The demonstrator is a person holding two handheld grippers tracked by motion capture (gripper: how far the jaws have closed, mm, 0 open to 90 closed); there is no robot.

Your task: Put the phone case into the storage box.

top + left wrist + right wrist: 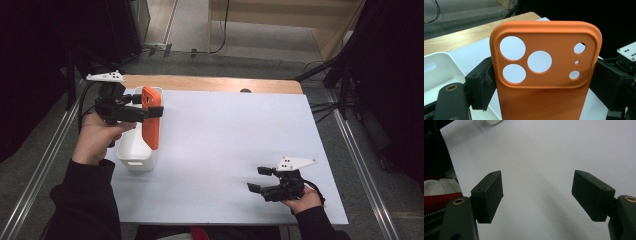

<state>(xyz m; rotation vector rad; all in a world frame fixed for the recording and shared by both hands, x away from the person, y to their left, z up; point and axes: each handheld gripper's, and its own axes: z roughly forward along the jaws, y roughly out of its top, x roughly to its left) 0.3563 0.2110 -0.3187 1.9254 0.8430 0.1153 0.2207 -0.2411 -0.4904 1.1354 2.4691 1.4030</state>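
I am holding the orange case upright in my left gripper, jaws clamped on its two side edges, above the near end of the white bin. My right gripper is resting low over the white surface, jaws spread and empty. Whether the case's lower end is touching the bin is hard to tell. Next I am probably lowering it in, which calls for keeping it clear of the rim
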